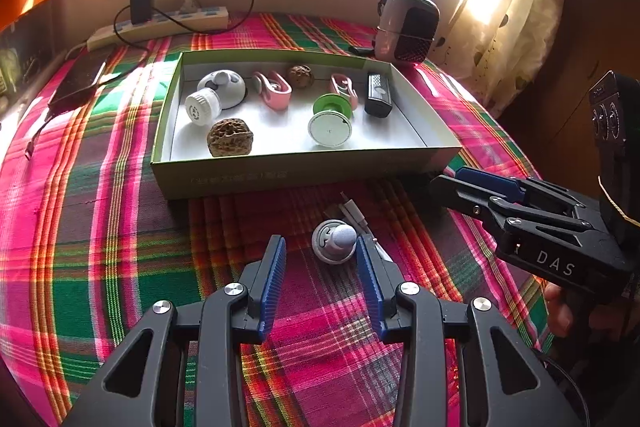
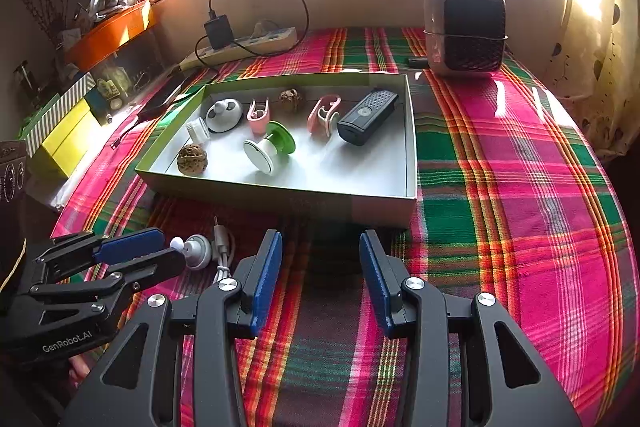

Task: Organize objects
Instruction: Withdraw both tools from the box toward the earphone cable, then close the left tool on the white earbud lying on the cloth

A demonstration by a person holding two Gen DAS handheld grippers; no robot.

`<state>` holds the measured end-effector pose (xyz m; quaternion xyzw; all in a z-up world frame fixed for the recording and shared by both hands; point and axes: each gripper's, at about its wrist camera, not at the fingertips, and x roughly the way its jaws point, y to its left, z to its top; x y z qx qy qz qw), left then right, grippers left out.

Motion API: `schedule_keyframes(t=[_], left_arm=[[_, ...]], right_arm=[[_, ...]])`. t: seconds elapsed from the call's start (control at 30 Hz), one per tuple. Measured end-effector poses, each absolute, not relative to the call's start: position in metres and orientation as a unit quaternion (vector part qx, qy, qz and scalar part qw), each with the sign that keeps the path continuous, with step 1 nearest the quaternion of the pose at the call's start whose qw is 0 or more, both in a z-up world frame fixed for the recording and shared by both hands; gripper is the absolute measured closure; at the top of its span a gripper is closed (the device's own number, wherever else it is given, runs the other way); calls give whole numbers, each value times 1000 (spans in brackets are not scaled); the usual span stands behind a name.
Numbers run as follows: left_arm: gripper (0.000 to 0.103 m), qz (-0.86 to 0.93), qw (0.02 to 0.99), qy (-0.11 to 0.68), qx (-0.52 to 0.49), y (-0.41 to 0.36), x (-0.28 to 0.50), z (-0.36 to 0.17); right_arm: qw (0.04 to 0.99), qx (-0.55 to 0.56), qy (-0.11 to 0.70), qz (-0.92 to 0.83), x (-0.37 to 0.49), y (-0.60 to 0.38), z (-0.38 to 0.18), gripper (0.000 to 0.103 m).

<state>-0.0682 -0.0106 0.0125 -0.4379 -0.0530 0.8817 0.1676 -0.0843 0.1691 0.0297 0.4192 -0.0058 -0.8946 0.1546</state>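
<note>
A small grey round knob piece [image 1: 334, 241] lies on the plaid cloth in front of the open box [image 1: 304, 167], beside a white cable plug [image 1: 356, 215]. My left gripper [image 1: 320, 247] is open, its blue pads standing either side of the knob piece with a gap on the left side. The box holds two walnuts [image 1: 230, 138], pink clips [image 1: 274, 91], a green-and-white spool [image 1: 332, 123], a black device [image 1: 378, 95] and white round pieces [image 1: 222, 89]. My right gripper [image 2: 320, 239] is open and empty, near the box's front wall [image 2: 280, 199]. The right wrist view also shows the left gripper [image 2: 160, 247] at the knob piece [image 2: 196, 251].
A power strip [image 1: 160, 23] with a black charger and cable lies at the back. A rounded pink-and-black appliance [image 2: 464, 27] stands at the back right. A dark phone [image 1: 80, 83] lies to the left of the box. Yellow boxes [image 2: 68, 139] and an orange tray [image 2: 112, 31] stand beyond the left edge.
</note>
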Motion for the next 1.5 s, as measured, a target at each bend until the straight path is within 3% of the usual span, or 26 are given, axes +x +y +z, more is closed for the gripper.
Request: schedule_keyframes(t=[1.0,1.5], left_arm=[[71,878,162,-72,-444,-14,-88,6],[71,881,157,-34,-444,-7,-91,6]], right_arm=[[156,433,22,-888,-78,149,22,61],[173,440,41,-880,-72,133,17,61]])
